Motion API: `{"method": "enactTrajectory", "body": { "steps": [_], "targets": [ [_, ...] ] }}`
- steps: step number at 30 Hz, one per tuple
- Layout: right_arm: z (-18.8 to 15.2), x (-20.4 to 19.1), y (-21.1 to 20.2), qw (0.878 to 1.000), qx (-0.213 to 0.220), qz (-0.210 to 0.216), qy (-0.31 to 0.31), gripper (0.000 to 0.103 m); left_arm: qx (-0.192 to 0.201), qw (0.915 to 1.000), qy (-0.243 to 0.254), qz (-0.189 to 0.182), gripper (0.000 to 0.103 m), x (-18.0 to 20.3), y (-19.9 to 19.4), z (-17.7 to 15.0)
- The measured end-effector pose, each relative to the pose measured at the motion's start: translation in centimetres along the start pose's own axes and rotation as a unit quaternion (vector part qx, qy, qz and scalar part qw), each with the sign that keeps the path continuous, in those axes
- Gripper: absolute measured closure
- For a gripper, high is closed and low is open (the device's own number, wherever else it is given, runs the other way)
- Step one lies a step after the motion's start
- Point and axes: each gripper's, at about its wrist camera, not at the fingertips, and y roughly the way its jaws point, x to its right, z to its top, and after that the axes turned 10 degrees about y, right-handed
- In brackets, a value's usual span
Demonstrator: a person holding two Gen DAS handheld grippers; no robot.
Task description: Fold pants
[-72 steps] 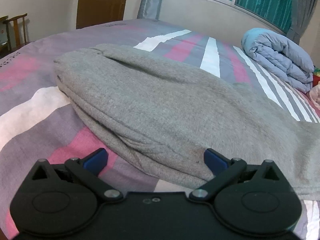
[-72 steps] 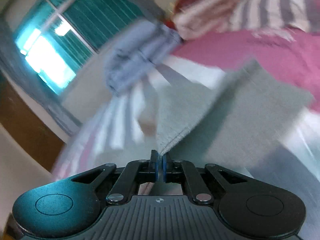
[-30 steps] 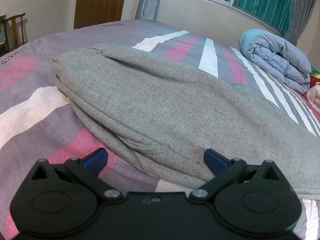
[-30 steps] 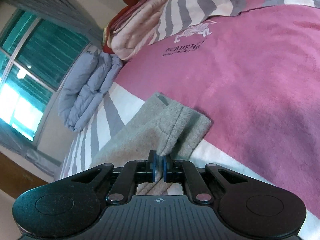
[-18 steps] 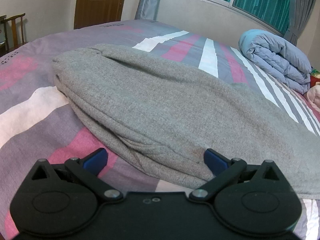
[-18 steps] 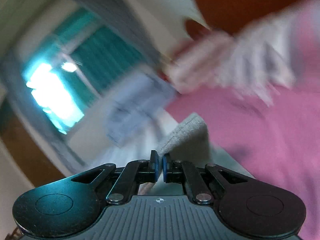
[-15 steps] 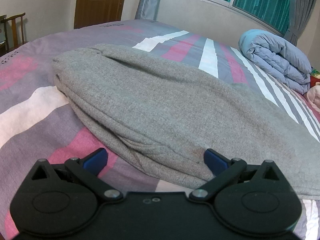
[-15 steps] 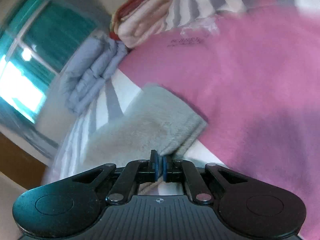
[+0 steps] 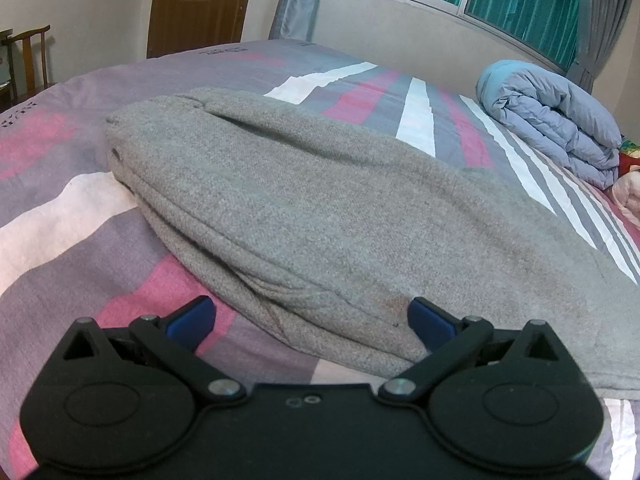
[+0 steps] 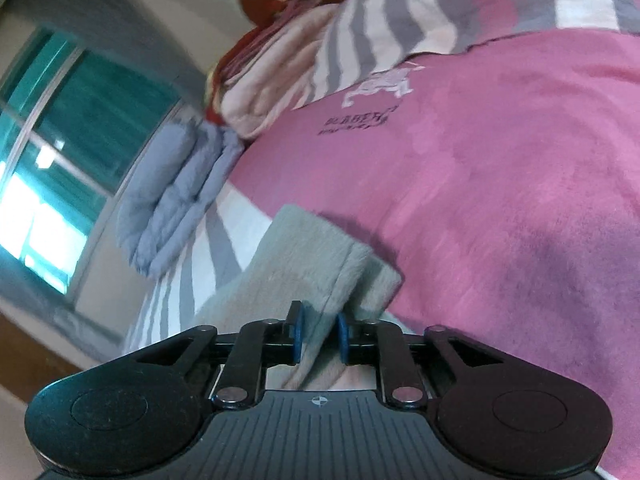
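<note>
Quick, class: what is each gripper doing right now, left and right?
Left gripper: open wide, holding nothing, at the edge of the gray pants.
Right gripper: jaws opening, pants cuff between them.

Soft window (image 10: 36, 216) daylight; right view motion-blurred, fisheye edges curved.

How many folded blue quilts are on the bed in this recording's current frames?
1. The blue quilt lies rolled at the bed's far right edge under the window, beyond the gray pants; the right wrist view shows the same one. Others may lie out of view.
</note>
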Motion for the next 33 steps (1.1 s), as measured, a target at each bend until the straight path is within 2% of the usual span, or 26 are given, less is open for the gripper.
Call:
{"method": "enactTrajectory", "body": {
  "steps": [1, 2, 3, 5, 8, 9, 10, 11, 12, 13, 14, 16, 22, 25, 28, 29, 30, 33],
  "targets": [
    [0.3, -0.4, 0.1, 1.000, 0.001, -0.005, -0.003, 0.086, 0.000, 1.0000, 0.000, 0.000, 0.006, 0.0, 0.0, 0.0],
    [0.5, -1.4, 0.2, 1.000, -0.001, -0.010, -0.024, 0.097, 0.000, 1.0000, 0.000, 0.000, 0.006, 0.0, 0.0, 0.0],
    [0.6, -2.8, 0.2, 0.998, -0.005, -0.007, -0.055, 0.096, 0.000, 1.0000, 0.000, 0.000, 0.006, 0.0, 0.0, 0.0],
    [0.8, -6.2, -1.5, 0.991, 0.017, 0.060, -0.119, 0.096, 0.001, 1.0000, 0.000, 0.000, 0.006, 0.0, 0.0, 0.0],
    [0.4, -9.3, -5.3, 0.966, 0.065, 0.174, -0.179, 0.096, 0.001, 1.0000, 0.000, 0.001, 0.006, 0.0, 0.0, -0.1],
    [0.3, -8.8, -5.7, 0.963, 0.073, 0.180, -0.185, 0.096, 0.002, 1.0000, 0.000, 0.001, 0.006, 0.0, -0.1, -0.1],
    [0.4, -7.5, -5.1, 0.970, 0.066, 0.153, -0.177, 0.096, 0.002, 1.0000, 0.000, 0.001, 0.006, 0.0, -0.1, -0.1],
    [0.6, -5.6, -3.6, 0.981, 0.045, 0.105, -0.156, 0.096, 0.001, 1.0000, -0.001, 0.001, 0.006, 0.0, -0.1, -0.1],
    [0.8, -3.4, -1.6, 0.991, 0.007, 0.041, -0.127, 0.096, 0.001, 1.0000, -0.001, 0.001, 0.006, 0.0, -0.1, -0.1],
    [0.9, -0.8, 0.1, 0.996, -0.032, -0.007, -0.087, 0.096, 0.001, 1.0000, 0.000, 0.000, 0.006, 0.0, -0.1, 0.0],
    [0.7, 0.9, 0.5, 0.997, -0.042, 0.006, -0.060, 0.096, 0.001, 1.0000, 0.000, 0.000, 0.006, 0.0, -0.1, 0.0],
    [0.5, 1.8, 0.2, 0.998, -0.028, 0.026, -0.040, 0.096, 0.001, 1.0000, 0.000, 0.001, 0.006, 0.0, -0.1, -0.1],
    [0.2, 1.5, 0.6, 0.999, -0.021, 0.019, -0.040, 0.096, 0.002, 1.0000, 0.000, 0.001, 0.006, 0.0, -0.2, 0.0],
    [0.4, 1.3, -0.7, 0.999, -0.022, 0.017, -0.037, 0.095, 0.002, 1.0000, 0.000, 0.000, 0.006, -0.1, -0.2, 0.0],
    [0.0, 1.3, -2.4, 0.999, -0.012, 0.026, -0.025, 0.085, 0.002, 1.0000, 0.000, 0.000, 0.006, -0.1, -0.1, 0.0],
    [-0.1, 1.5, -2.6, 0.999, -0.012, 0.028, -0.014, 0.072, 0.002, 1.0000, 0.000, 0.000, 0.006, -0.1, -0.1, 0.0],
    [-0.1, 1.7, -2.6, 1.000, -0.013, 0.026, -0.004, 0.067, 0.002, 1.0000, 0.001, 0.001, 0.006, -0.1, -0.1, 0.0],
    [0.0, 1.8, -2.4, 0.999, -0.009, 0.027, 0.031, 0.067, 0.002, 1.0000, 0.000, -0.001, 0.006, -0.2, -0.1, 0.0]
  ]
}}
